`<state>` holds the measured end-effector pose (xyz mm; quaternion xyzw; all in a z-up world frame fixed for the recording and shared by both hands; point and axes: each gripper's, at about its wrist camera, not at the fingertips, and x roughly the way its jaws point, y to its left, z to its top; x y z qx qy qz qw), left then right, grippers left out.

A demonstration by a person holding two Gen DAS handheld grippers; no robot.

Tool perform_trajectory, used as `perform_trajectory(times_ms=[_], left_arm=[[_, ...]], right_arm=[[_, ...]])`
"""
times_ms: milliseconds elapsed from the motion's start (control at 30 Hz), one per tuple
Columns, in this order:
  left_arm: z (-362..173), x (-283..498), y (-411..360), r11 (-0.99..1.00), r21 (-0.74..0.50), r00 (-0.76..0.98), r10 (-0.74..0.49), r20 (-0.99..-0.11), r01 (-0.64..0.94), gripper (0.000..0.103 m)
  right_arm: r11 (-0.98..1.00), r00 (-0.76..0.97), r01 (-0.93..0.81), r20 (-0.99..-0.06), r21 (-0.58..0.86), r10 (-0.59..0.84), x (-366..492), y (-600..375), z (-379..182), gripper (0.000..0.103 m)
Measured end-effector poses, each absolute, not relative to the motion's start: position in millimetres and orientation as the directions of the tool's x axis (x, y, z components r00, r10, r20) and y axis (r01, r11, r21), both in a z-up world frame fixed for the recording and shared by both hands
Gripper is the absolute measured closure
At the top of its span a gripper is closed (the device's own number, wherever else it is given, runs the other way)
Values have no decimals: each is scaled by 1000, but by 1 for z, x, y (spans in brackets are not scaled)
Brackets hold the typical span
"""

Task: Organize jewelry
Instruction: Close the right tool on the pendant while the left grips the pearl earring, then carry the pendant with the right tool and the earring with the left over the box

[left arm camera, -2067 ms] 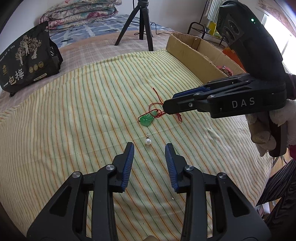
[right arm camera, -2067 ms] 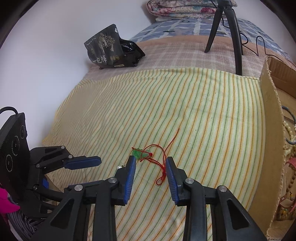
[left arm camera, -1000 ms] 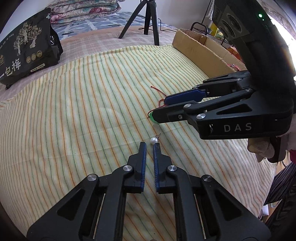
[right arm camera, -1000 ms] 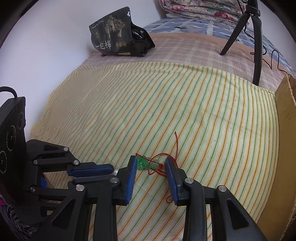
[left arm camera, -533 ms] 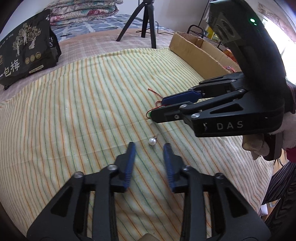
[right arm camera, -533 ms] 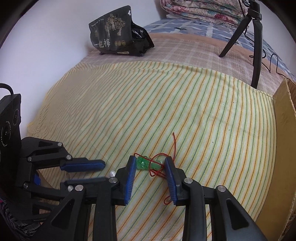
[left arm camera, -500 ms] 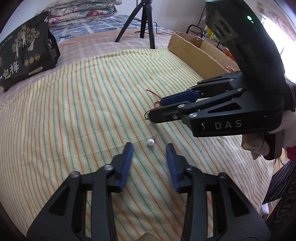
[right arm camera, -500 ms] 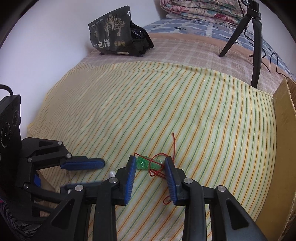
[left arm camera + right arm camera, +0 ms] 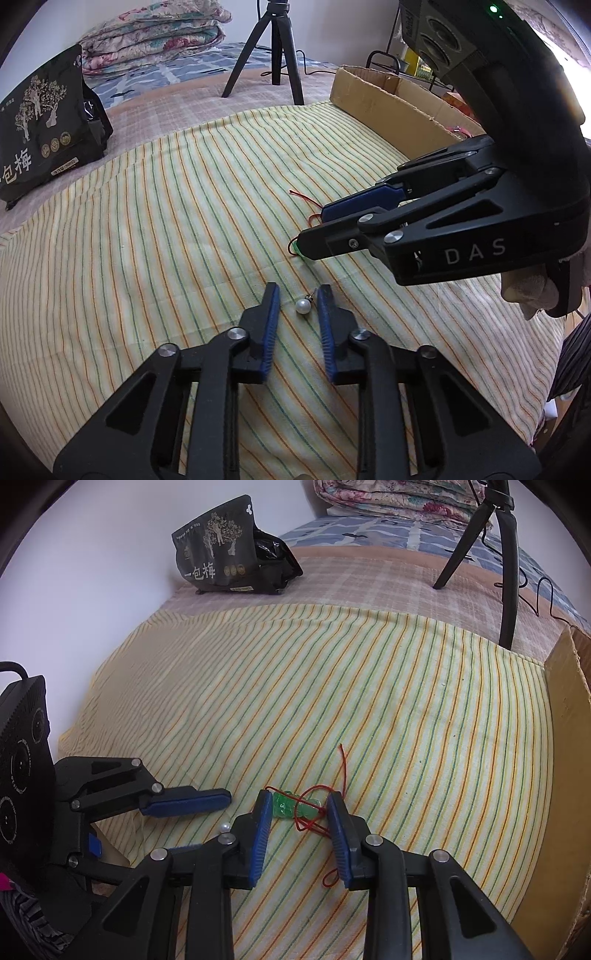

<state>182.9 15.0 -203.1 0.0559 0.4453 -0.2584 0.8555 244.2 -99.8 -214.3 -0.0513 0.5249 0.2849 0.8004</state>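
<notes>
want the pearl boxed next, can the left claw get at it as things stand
Probably yes. The pearl earring lies on the striped cloth between the left claw fingertips, which have just been closing without pressing it. Nothing covers it; the right claw sits apart, over the green pendant.

Left tongs (image 9: 297,295) point down at the striped sheet (image 9: 147,221) on the bed, jaws just closing in, pearl earring (image 9: 303,305) lying between the blue pads, nearer the right one, not visibly pinched. Right tongs (image 9: 310,230) reach in from the right just beyond, tips low over a red cord (image 9: 301,195) and a sliver of green pendant (image 9: 294,248). Farther back: cardboard box (image 9: 388,107), black tripod (image 9: 273,55), black printed bag (image 9: 40,122), folded quilts (image 9: 155,33).
</notes>
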Motion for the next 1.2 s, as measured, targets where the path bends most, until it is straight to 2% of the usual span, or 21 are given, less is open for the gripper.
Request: perform_trajectory(times_ms=[33,233,367,500,667,767,1200], left_arm=[[-203,182,16,860,-135,470,-393,-790,493,96],[-203,173,20,851,-105,467,-380,-798,514,97],[-204,170,30,859,-123,461,-381,-801,497,97],[-203,168,36,864,-125,463,-378,-802,489,97],[-203,167,36,865,-128,464,-379,-801,485,97],[-203,167,36,867,-132,464,-379,-800,481,97],[-190,165,38,882,-135,486,-370,-792,452,97]], right_arm=[[833,287,-510,-870,216,401,244,-99,-214,73],[834,295,-514,-871,202,393,242,-98,-215,72],[828,322,-545,-878,134,354,235,-88,-217,67],[813,359,-580,-880,50,310,226,-76,-219,56],[809,393,-588,-878,-11,274,222,-72,-219,59],[812,400,-583,-875,-14,273,222,-75,-218,70],[822,433,-569,-855,-13,286,215,-84,-199,71]])
